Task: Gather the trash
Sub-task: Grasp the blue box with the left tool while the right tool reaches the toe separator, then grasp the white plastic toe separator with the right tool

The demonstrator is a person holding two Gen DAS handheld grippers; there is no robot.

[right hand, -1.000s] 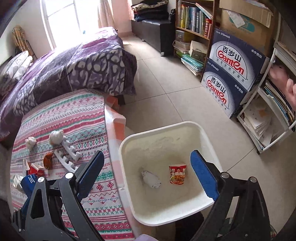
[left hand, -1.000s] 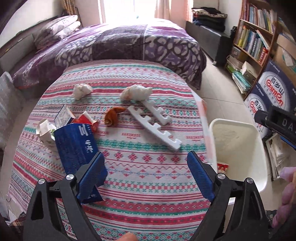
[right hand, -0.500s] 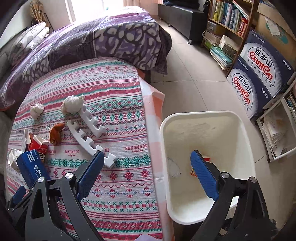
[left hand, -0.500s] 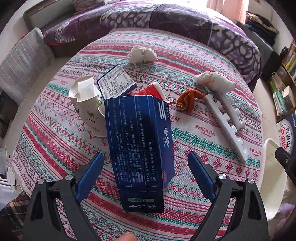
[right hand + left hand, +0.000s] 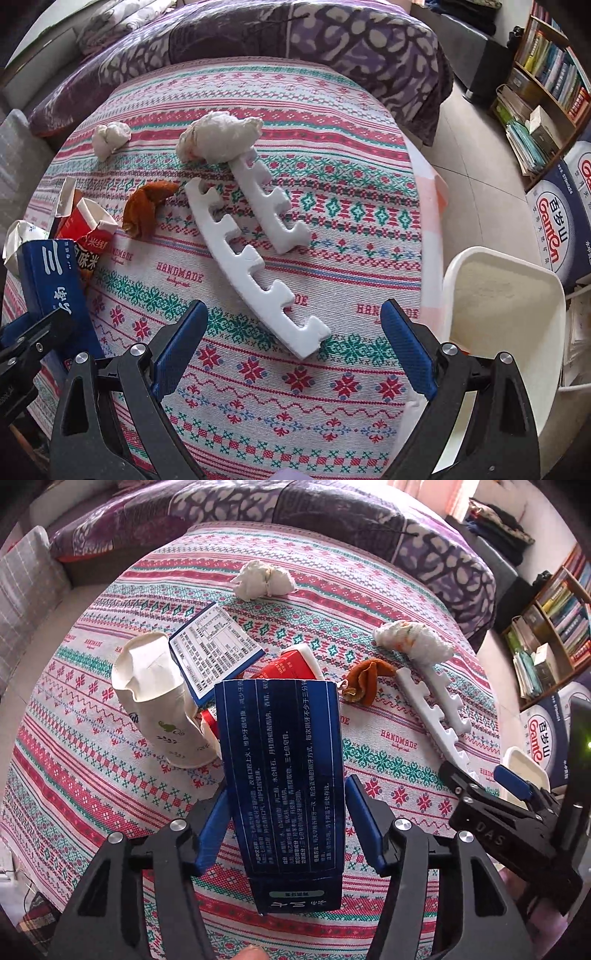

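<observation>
A long dark blue carton (image 5: 284,775) lies on the patterned tablecloth, and my left gripper (image 5: 286,812) has its blue pads against both long sides of it. The carton also shows at the left of the right wrist view (image 5: 55,284). My right gripper (image 5: 291,347) is open and empty, just above the near end of two white foam strips (image 5: 247,251). Other trash on the table: a crushed paper cup (image 5: 159,698), a red snack box (image 5: 86,232), a white-label box (image 5: 214,653), an orange peel (image 5: 146,206) and two tissue wads (image 5: 218,136), (image 5: 109,136). The white bin (image 5: 506,332) stands at the table's right edge.
A bed with a purple quilt (image 5: 295,33) lies behind the table. Bookshelves (image 5: 554,74) and printed cardboard boxes (image 5: 557,236) stand on the right over a tiled floor. A grey cushion (image 5: 26,590) lies on the left.
My left gripper moved down over the blue carton and its jaws closed in onto its sides. My right gripper swung left from above the bin to over the foam strips.
</observation>
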